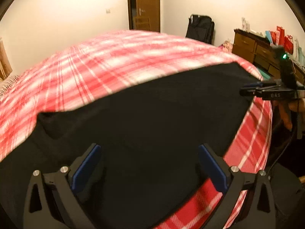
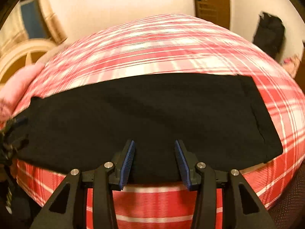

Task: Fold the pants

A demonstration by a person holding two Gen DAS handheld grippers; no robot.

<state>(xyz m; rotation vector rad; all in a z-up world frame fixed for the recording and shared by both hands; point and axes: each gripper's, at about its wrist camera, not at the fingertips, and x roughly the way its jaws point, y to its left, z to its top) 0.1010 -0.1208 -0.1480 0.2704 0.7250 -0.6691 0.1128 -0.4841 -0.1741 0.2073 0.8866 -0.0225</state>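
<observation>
Black pants (image 1: 144,114) lie flat in a wide band across a bed with a red and white plaid cover (image 1: 99,63). My left gripper (image 1: 149,147) hangs over the near part of the pants, open wide, with nothing between its blue pads. In the right wrist view the pants (image 2: 148,110) stretch from left to right. My right gripper (image 2: 154,143) hovers over their near edge, jaws partly apart and nothing gripped. From the left wrist view the right gripper (image 1: 251,89) shows side-on at the pants' right end, a hand behind it. The left gripper (image 2: 13,131) is a dark blur at the pants' left end.
The bed's near edge (image 2: 156,200) drops off below the pants. A pink blanket (image 2: 17,87) lies at the bed's left. Beyond the bed are a brown door (image 1: 144,5), a black bag (image 1: 200,28) against the wall and a wooden dresser (image 1: 253,49) with gift bags on top.
</observation>
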